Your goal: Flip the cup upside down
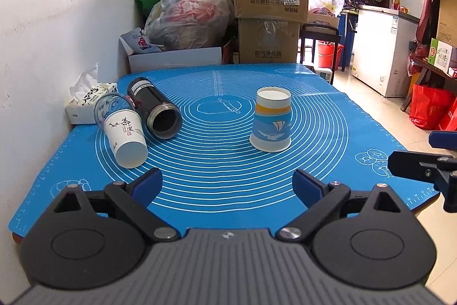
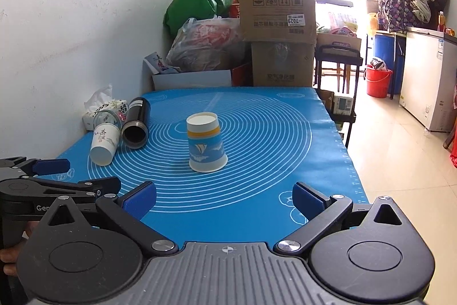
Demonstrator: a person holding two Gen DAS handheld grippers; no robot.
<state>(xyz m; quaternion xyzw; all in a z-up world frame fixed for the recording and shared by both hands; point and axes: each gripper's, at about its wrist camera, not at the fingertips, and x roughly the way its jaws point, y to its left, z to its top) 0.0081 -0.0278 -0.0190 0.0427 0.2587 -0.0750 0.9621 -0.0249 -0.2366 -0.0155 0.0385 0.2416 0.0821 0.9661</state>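
**Paper cup stands inverted on the blue mat, both grippers released**

The paper cup (image 1: 270,120), tapered and printed with a blue sailboat band and an orange stripe, stands rim-down near the middle of the ringed blue silicone mat (image 1: 217,162) covering the bench, its white base facing up. The left gripper (image 1: 227,186) is spread wide with nothing between its blue-padded fingers, short of the cup; the right gripper (image 2: 224,200) is likewise released and empty.

By the wall, a white paper cup (image 1: 125,137) with ink calligraphy lies on its side beside a black metal flask (image 1: 154,110), also toppled, its open mouth dark. A clear printed glass (image 1: 112,107) lies behind them, next to a tissue box (image 1: 85,102).

The right wrist view alone shows the left gripper from the side, with a hand on its handle; the left wrist view catches the right gripper's fingers at its edge.
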